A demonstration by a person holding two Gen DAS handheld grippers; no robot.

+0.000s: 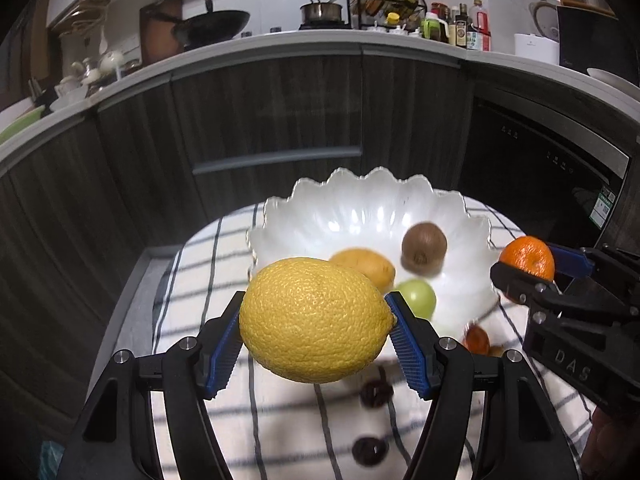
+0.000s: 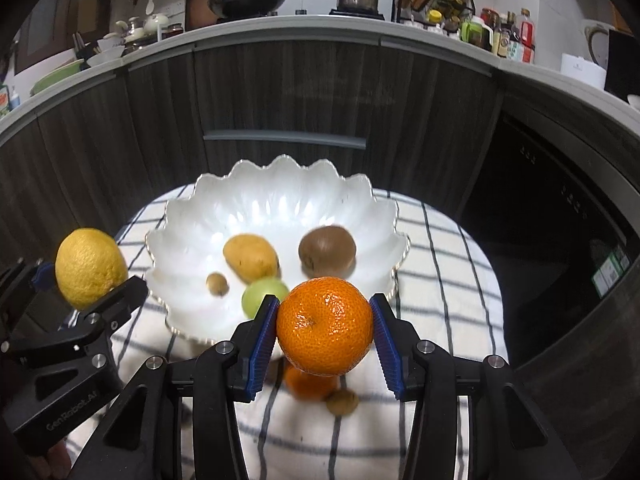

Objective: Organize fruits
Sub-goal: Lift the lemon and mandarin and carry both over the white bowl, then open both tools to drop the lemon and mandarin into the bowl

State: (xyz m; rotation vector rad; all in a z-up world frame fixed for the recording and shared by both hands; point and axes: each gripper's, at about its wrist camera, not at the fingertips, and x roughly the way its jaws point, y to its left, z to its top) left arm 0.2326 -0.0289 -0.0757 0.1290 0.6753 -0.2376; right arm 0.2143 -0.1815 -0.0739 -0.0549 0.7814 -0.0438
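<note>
My left gripper [image 1: 316, 320] is shut on a yellow lemon [image 1: 314, 320] and holds it above the near rim of a white scalloped bowl [image 1: 360, 204]. My right gripper [image 2: 325, 330] is shut on an orange mandarin [image 2: 325, 326], also above the bowl's [image 2: 280, 192] near edge. The bowl holds a brown kiwi [image 2: 327, 253], a yellow mango [image 2: 250, 258], a green fruit [image 2: 260, 295] and a small brown fruit [image 2: 217, 283]. Each gripper shows in the other's view: the lemon [image 2: 90, 266] at left, the mandarin [image 1: 527, 258] at right.
The bowl stands on a white cloth with dark stripes [image 2: 440, 248]. On the cloth near me lie another mandarin [image 2: 310, 384], a small brown fruit [image 2: 342, 401] and dark red fruits [image 1: 376, 392]. Dark kitchen cabinets [image 2: 280, 92] and a dishwasher [image 2: 560, 208] stand behind.
</note>
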